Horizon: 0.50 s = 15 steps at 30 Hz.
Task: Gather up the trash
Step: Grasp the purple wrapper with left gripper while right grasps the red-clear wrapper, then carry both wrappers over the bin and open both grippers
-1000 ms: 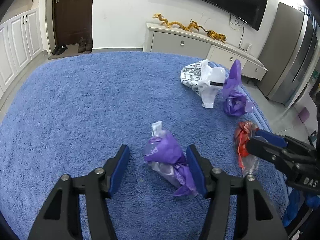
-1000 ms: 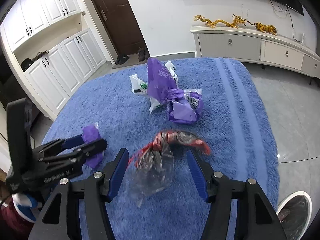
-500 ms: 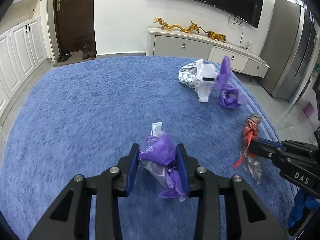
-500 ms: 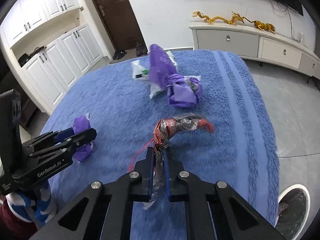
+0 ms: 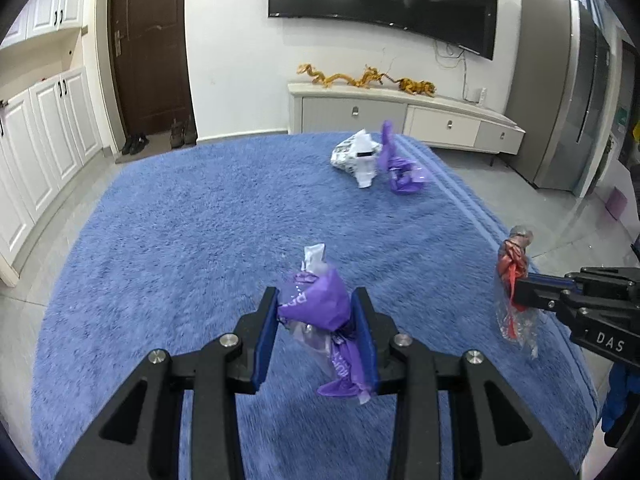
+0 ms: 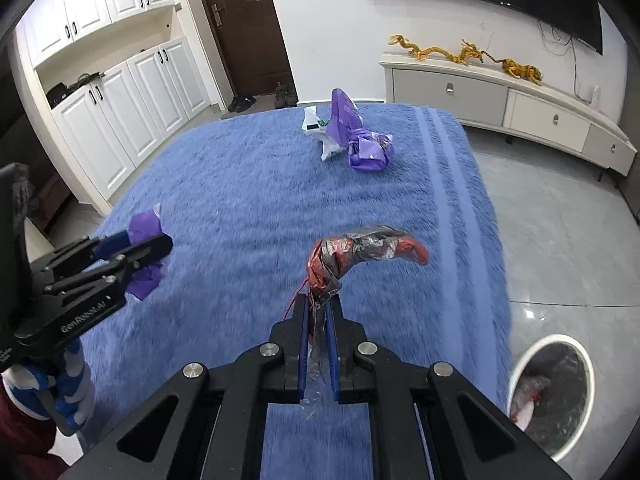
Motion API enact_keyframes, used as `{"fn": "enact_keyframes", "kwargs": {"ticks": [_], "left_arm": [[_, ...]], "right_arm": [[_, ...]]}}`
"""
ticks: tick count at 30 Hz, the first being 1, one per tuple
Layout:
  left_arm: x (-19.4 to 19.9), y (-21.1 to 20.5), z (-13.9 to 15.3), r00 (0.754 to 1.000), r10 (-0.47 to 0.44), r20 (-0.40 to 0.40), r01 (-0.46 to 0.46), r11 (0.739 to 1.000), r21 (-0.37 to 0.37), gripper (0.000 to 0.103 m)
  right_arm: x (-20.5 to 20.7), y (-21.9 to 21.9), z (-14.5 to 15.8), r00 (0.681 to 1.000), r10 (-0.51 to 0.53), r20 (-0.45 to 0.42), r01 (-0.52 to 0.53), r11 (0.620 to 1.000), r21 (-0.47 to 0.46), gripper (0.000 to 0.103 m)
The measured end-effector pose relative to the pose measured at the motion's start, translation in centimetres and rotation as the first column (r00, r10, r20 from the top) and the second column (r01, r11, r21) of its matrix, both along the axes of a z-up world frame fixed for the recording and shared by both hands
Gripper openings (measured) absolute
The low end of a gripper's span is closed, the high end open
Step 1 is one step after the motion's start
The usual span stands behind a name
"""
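My left gripper (image 5: 316,300) is shut on a crumpled purple wrapper (image 5: 316,308) and holds it above the blue rug (image 5: 192,232); both also show in the right wrist view, the gripper (image 6: 132,246) and the wrapper (image 6: 146,232). My right gripper (image 6: 318,308) is shut on a red and clear plastic wrapper (image 6: 344,256), lifted off the rug; it shows at the right of the left wrist view (image 5: 512,280). A white paper wad (image 5: 358,156) and a purple bag (image 5: 402,168) lie on the far part of the rug.
A white bin (image 6: 516,380) with trash inside stands on the grey tile floor right of the rug. A low TV cabinet (image 5: 404,120) runs along the far wall. White cupboards (image 6: 120,112) and a dark door (image 5: 148,48) are at left.
Both grippers closed on their wrappers and lifted them off the rug. The view rose and pulled back from the rug.
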<state>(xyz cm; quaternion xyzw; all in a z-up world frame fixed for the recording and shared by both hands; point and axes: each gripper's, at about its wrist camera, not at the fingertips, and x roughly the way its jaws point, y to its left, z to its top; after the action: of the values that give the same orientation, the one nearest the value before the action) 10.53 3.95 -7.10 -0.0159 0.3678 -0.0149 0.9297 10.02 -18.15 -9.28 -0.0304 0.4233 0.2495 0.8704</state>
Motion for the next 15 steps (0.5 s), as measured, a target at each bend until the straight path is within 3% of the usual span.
{"fn": "enact_keyframes", "kwargs": {"ticks": [7,15], "left_arm": [[-2.2,-1.2,1.3,0.999,-0.037,0.026,0.037,0.999,0.012,0.034],[-1.5,-3.1,0.6,0.995,-0.096,-0.036,0.095,0.995,-0.026,0.034]], "right_arm": [[-2.3,-1.2,0.6,1.000,-0.020,0.022,0.021,0.999,-0.037,0.008],[-3.4,-4.5,0.9,0.995,-0.089,0.052,0.093,0.992,-0.080,0.008]]}}
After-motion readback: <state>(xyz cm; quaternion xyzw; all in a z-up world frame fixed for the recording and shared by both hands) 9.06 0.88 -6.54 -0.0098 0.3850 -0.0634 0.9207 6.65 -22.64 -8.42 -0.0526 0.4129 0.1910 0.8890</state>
